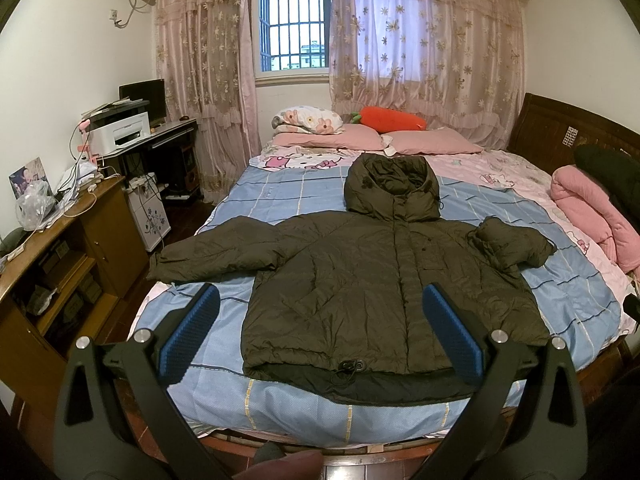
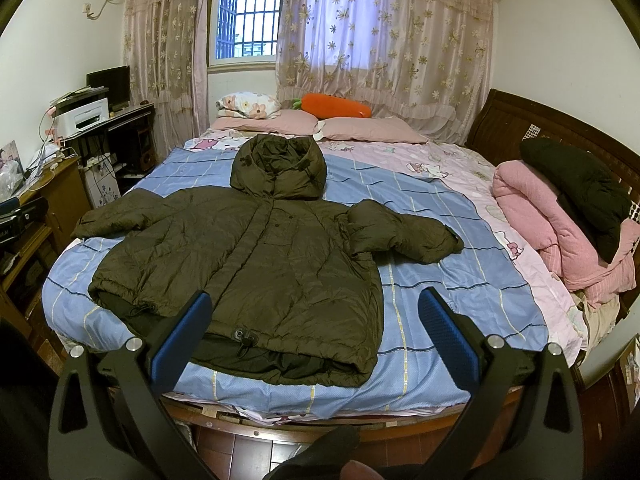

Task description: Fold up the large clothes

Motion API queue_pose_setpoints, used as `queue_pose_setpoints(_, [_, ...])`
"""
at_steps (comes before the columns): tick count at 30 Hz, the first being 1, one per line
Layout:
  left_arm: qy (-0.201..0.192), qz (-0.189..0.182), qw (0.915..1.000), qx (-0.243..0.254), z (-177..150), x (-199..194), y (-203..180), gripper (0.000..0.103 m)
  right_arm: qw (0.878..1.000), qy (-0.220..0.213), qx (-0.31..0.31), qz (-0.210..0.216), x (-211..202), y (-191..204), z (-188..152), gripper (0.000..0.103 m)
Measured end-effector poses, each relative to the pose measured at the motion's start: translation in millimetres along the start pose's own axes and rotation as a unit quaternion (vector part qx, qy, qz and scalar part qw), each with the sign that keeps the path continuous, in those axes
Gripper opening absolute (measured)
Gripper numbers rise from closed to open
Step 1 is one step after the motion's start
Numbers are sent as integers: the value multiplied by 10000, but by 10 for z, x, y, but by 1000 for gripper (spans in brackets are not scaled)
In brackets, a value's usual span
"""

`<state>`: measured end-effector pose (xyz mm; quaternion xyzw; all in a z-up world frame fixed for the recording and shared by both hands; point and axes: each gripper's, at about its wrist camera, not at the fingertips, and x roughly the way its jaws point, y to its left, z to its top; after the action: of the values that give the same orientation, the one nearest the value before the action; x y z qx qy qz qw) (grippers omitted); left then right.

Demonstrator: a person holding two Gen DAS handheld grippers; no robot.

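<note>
Left wrist view: an olive hooded puffer jacket (image 1: pixel 376 280) lies front-up on the blue checked sheet (image 1: pixel 280 196) of a bed, hood (image 1: pixel 392 188) toward the pink pillows (image 1: pixel 432 140), one sleeve stretched toward the bedside cabinet (image 1: pixel 60 256), the other bunched. The left claw (image 1: pixel 320 332) hangs above the hem, fingers spread wide, holding nothing.

Right wrist view: the same jacket (image 2: pixel 256 264) sits left of centre; a rolled pink quilt (image 2: pixel 560 232) rests by the headboard. The right claw (image 2: pixel 316 332) is likewise spread and empty.
</note>
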<state>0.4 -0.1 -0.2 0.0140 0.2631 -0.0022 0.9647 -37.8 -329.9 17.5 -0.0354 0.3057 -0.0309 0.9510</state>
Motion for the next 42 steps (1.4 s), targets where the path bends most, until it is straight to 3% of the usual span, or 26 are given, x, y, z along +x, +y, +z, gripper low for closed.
queue_pose_setpoints(25, [16,13,10000,5,2,3,4,101,10000,11,-2,-3,-14,5,8,102])
queue_pose_setpoints(30, [302,-234,9990,-247,65,124,92,101,9999,110,37,50,-28,-16,15,102])
queue_pose_setpoints(35, [698,-254,9890,-1282,154,377,692,101,9985,247,202,452,-63,-118,98,102])
queue_pose_setpoints(38, [782,-131,9868,-1413,307,445,1016,101,9948,274,523,832,-85,-180,235,102])
queue_pose_setpoints(42, [907,90,9851,-1459,543,533,1377,101,9929,268,623,974,-198,-205,514,102])
